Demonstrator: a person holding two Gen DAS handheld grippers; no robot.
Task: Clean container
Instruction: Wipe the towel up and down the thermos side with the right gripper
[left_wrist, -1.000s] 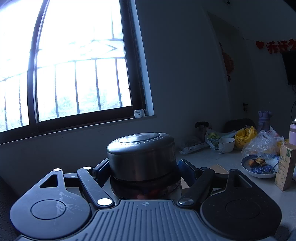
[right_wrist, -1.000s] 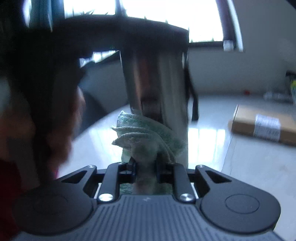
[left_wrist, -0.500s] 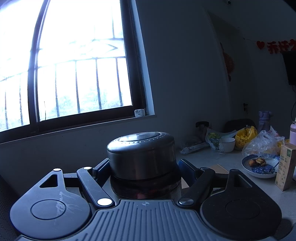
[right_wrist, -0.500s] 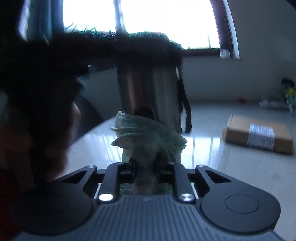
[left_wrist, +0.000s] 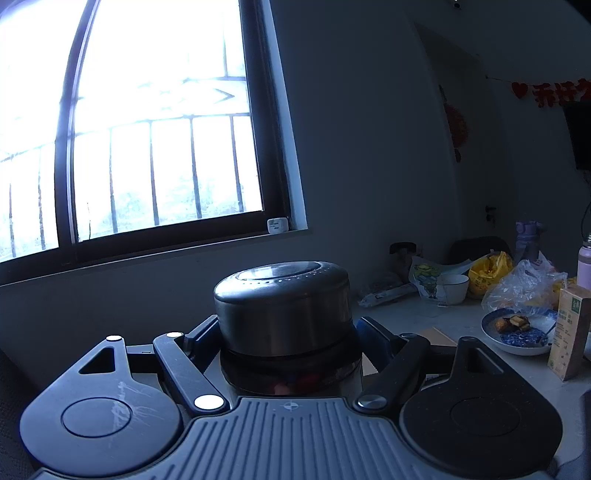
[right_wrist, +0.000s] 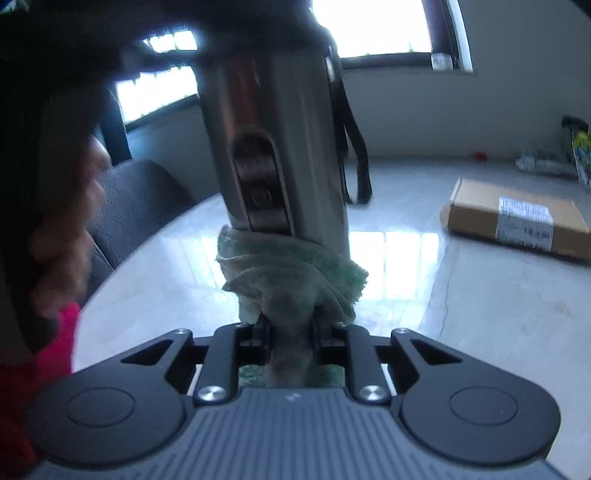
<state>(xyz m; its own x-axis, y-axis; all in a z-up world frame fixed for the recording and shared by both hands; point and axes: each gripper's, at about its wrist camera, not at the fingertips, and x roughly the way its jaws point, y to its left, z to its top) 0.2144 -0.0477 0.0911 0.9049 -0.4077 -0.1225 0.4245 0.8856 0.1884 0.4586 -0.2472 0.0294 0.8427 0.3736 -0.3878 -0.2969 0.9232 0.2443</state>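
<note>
A tall stainless steel container (left_wrist: 282, 302) stands upright between the fingers of my left gripper (left_wrist: 284, 332), which is shut on it just below its domed lid. In the right wrist view the same container (right_wrist: 273, 122) fills the centre, held clear above the table, with a recessed slot on its wall and a black strap (right_wrist: 351, 129) hanging beside it. My right gripper (right_wrist: 290, 328) is shut on a bunched green cloth (right_wrist: 291, 280). The cloth presses against the container's lower wall, just under the slot.
A glossy pale table (right_wrist: 480, 295) bears a cardboard box (right_wrist: 517, 221) at the right. A hand (right_wrist: 62, 221) and red sleeve (right_wrist: 37, 369) blur the left edge. Farther along are a plate of food (left_wrist: 517, 330), a carton (left_wrist: 570, 332), plastic bags (left_wrist: 517, 284) and a bowl (left_wrist: 454, 288).
My right gripper has slid the cloth down the container's wall and come closer; the slot now shows above the cloth. The left gripper and container have kept still.
</note>
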